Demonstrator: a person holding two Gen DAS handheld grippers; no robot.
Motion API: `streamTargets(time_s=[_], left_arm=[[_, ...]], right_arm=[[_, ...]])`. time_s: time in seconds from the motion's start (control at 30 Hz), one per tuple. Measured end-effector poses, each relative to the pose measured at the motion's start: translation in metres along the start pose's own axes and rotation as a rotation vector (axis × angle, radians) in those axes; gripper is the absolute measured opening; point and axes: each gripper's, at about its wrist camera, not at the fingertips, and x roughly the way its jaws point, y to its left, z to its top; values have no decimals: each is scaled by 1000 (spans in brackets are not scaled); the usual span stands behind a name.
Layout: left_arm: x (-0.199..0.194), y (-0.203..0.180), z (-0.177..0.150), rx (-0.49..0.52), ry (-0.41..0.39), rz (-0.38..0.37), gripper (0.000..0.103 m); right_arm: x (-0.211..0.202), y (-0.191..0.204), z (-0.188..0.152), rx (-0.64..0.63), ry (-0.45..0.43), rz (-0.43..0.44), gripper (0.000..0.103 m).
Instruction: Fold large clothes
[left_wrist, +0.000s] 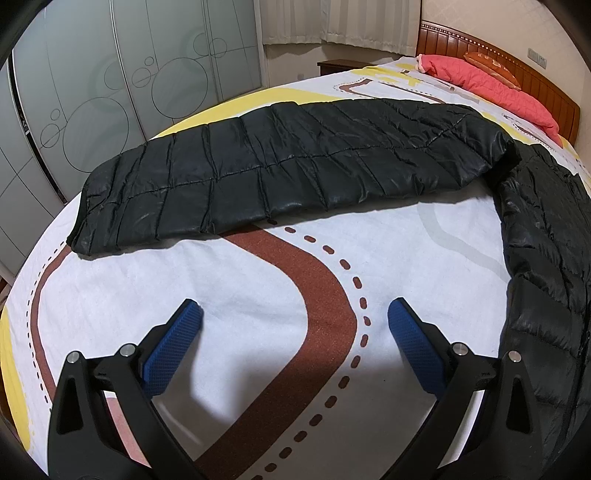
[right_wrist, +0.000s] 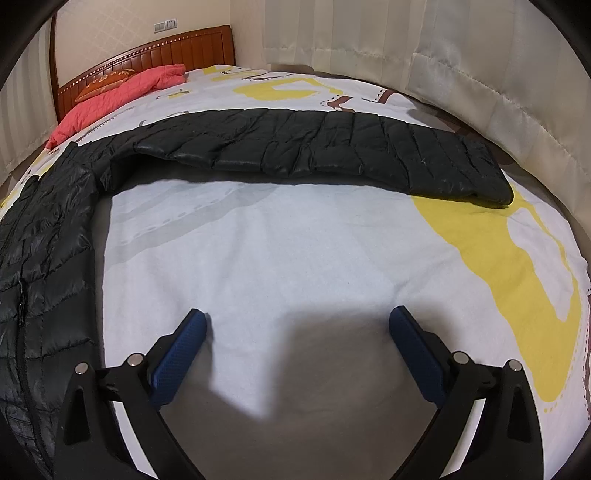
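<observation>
Grippers nearest: left gripper (left_wrist: 293, 314) and right gripper (right_wrist: 299, 321) both spread wide, empty, low over the bedsheet (left_wrist: 229, 288). Beyond, black puffer jacket (left_wrist: 295, 166) lies flat on the bed, one sleeve stretched out each side, body between the two views. Pink quilt (right_wrist: 110, 99) by the headboard (right_wrist: 177, 48). Risk: slick padded fabric likely slips from a shallow pinch, spoiling the fold.

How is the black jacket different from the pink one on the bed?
The black jacket is shiny, and the pink jacket looks matte. The black one lies spread out with both sleeves stretched wide across the bed; the pink one sits bunched up by the headboard. The black one lies nearer both grippers, the pink one farther away. Both are quilted, and both rest on the patterned bedsheet.
</observation>
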Motion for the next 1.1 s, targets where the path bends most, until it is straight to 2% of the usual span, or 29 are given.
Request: streamTargets(time_s=[0.33,0.43,0.5,0.57,0.7,0.8,0.97,1.1], left_arm=[[1,-6,3,13,0,19,101],[-6,-5,4,12,19,15,101],[-19,-5,-2,29,23,40,101],[-49,-10,-11,53,-25,31,101],[-115,-31,-23,116,-105,-44,101],[-170,-53,-32,156,-152,-153,101],[-233,-72,-56,186,-186,-253,101],[-271,-80,-81,224,-220,-300,101]], right_arm=[[-1,-1,2,2,10,-10,99],[-20,3,0,31,31,-21,98],[-47,12,-6,41,-4,14,98],[-78,29,-13,16,-49,60,98],[-145,70,-25,-85,-139,126,98],[-184,96,-30,-165,-159,188,98],[-234,111,-44,-215,-178,296,98],[-274,107,-64,-221,-227,340,98]])
